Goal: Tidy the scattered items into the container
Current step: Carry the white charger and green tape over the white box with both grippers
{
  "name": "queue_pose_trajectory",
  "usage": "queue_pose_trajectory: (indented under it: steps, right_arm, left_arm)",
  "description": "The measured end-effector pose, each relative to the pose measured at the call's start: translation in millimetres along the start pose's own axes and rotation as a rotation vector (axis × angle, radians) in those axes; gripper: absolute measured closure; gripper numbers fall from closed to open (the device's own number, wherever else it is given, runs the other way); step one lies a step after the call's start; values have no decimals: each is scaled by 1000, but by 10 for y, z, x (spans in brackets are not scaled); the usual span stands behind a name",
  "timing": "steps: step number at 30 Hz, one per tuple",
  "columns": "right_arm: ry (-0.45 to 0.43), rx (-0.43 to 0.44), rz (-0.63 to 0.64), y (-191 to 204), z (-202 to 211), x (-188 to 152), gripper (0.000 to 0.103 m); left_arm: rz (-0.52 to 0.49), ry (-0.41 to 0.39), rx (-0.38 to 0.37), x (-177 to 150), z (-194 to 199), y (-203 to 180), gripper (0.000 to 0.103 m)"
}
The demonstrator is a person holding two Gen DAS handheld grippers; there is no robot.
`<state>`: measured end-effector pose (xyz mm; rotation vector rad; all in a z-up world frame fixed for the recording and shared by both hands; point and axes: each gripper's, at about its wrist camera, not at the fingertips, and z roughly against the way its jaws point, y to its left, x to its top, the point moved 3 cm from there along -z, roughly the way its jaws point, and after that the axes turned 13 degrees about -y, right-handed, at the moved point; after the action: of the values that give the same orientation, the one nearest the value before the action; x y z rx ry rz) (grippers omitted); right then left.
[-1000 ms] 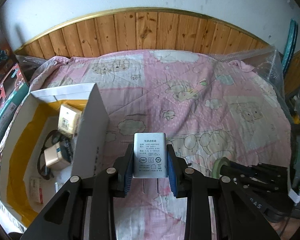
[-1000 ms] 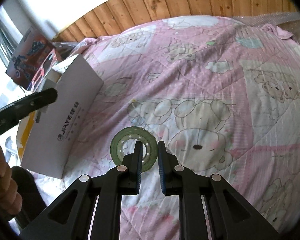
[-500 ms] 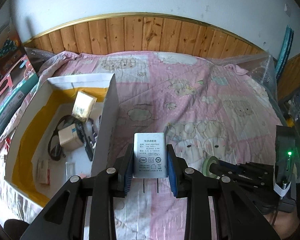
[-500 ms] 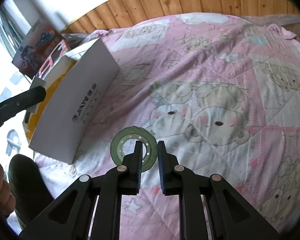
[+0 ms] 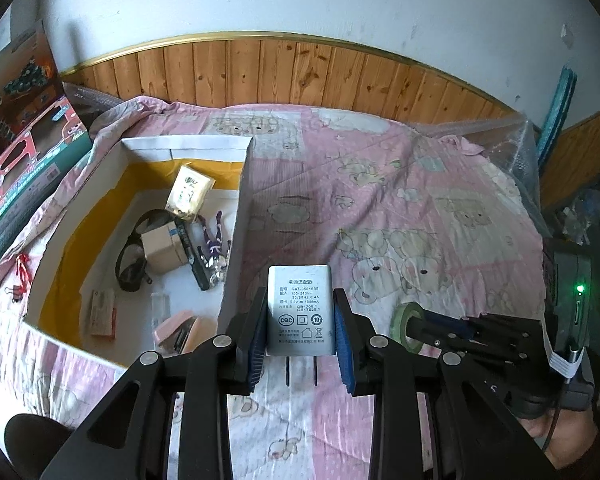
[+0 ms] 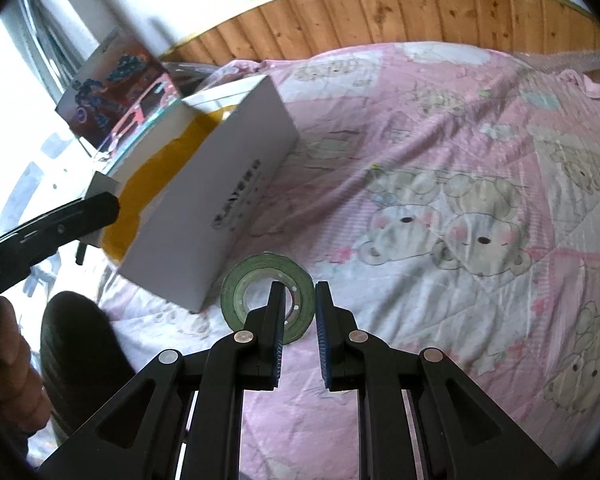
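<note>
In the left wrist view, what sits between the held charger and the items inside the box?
Only the box's white right wall stands between the charger, clamped in the left tongs, and the box's contents. The left wrist view shows this.

Left claw clamped on charger, right claw pinching tape roll

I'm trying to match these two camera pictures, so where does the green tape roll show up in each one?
Left wrist view: the green tape roll sits low right, held in the right hand-held gripper.
Right wrist view: the green tape roll is low centre, one finger through its hole.
Shared landmark: the white box, left of the roll in both.
</note>
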<state>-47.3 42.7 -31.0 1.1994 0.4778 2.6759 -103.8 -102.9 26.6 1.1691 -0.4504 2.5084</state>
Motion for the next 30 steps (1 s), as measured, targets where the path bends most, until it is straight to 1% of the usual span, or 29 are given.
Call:
queue_pose_trajectory:
  steps: [6, 13, 22, 30]
  right_arm:
    - [-7, 41, 34, 286, 52, 35, 88]
    - [-27, 78, 95, 625, 126, 212, 88]
    - [-49, 113, 185, 1057, 141, 517, 88]
    - [-51, 124, 248, 1377, 16, 748, 88]
  left_arm:
    - [29, -10, -15, -62, 193, 140, 72]
    - [78, -50, -14, -7, 420, 387, 72]
    - [145, -112, 18, 152, 634, 829, 72]
    - [191, -150, 46, 303, 701, 1240, 72]
